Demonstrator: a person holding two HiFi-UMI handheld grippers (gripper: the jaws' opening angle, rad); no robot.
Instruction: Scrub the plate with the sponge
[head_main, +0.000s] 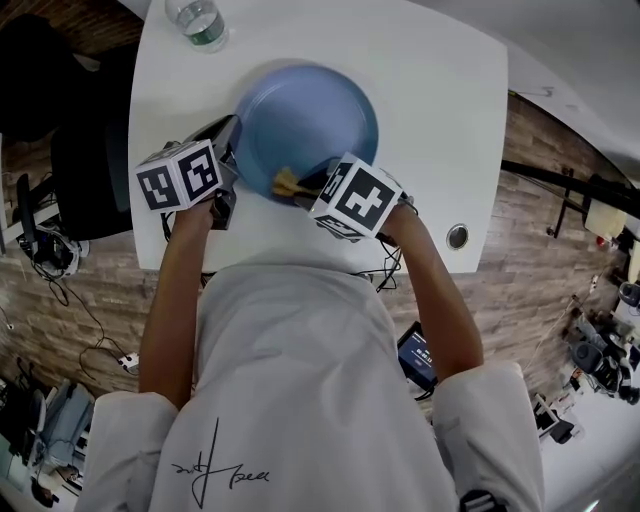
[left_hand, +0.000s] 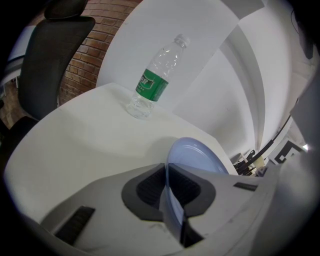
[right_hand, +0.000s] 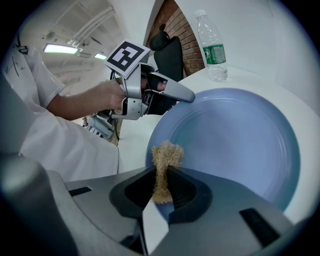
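A pale blue plate (head_main: 305, 125) is tilted above the white table, its left rim (left_hand: 172, 197) pinched edge-on in my left gripper (left_hand: 169, 192), which is shut on it. The plate's face (right_hand: 235, 140) fills the right gripper view. My right gripper (right_hand: 162, 187) is shut on a tan fibrous sponge (right_hand: 165, 162), squeezed thin between the pads, its frayed top lying against the plate's near rim. From the head view the sponge (head_main: 288, 183) sits at the plate's lower edge, between the left gripper (head_main: 225, 185) and the right gripper (head_main: 315, 190).
A clear water bottle with a green label (head_main: 200, 22) (left_hand: 155, 80) (right_hand: 212, 47) stands on the white table (head_main: 430, 120) beyond the plate. A black office chair (left_hand: 47, 55) is off the table's left side. A round grommet (head_main: 457, 237) sits near the table's right front edge.
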